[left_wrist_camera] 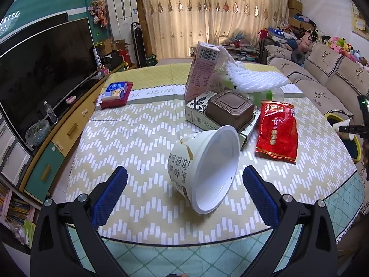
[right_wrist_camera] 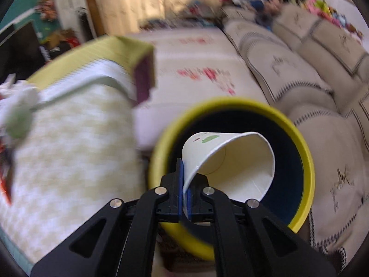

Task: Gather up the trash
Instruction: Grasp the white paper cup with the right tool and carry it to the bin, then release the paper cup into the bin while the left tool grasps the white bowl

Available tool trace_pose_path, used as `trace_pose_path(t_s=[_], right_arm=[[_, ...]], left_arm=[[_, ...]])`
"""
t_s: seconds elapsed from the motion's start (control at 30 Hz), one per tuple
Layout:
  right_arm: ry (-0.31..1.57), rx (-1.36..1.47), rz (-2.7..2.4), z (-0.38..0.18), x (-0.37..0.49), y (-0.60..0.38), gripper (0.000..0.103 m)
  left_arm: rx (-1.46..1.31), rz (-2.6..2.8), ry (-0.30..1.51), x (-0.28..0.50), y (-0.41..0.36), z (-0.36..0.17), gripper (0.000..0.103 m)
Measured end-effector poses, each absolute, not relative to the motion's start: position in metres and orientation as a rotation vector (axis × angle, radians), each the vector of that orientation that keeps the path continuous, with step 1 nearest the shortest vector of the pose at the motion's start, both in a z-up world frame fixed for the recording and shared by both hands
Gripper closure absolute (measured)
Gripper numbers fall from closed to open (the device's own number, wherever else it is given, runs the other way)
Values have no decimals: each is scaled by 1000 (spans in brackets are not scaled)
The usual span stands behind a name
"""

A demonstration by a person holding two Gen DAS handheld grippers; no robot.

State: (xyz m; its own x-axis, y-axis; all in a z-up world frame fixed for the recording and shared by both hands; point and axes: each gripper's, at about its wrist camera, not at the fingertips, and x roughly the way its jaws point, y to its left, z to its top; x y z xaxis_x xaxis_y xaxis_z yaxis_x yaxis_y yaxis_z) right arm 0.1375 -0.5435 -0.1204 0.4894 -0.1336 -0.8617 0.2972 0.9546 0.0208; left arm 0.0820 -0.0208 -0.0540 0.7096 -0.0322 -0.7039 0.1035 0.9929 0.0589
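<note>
My right gripper is shut on the rim of a white paper cup and holds it over the dark opening of a yellow-rimmed bin beside the table. In the left wrist view that cup and the bin show at the right edge. My left gripper is open, its blue pads on either side of a white noodle bowl that lies tipped on its side on the table. A red snack packet lies flat to the bowl's right.
On the patterned tablecloth sit a brown plastic tray on a flat carton, an upright pink box, white foam netting and a red tissue box. A sofa runs along the right; a TV stands left.
</note>
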Motion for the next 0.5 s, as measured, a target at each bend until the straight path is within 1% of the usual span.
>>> trace_pose_path(t_s=[0.2, 0.23, 0.3, 0.37, 0.4, 0.43, 0.5], right_arm=[[1096, 217, -309, -143, 149, -570, 99], [1104, 221, -312, -146, 151, -570, 98], [1109, 227, -317, -148, 151, -573, 90], [1098, 235, -314, -145, 149, -575, 80], [1089, 239, -313, -142, 147, -576, 79], [1080, 242, -310, -139, 145, -576, 75], [1051, 244, -294, -130, 138, -572, 66]], left_arm=[[106, -79, 799, 92, -25, -59, 5], [109, -81, 801, 94, -27, -60, 5], [115, -82, 804, 97, -29, -61, 5], [120, -88, 808, 98, -32, -62, 5], [120, -92, 812, 100, -32, -64, 5], [118, -96, 816, 101, -33, -64, 5], [106, -105, 831, 105, -32, -67, 5]])
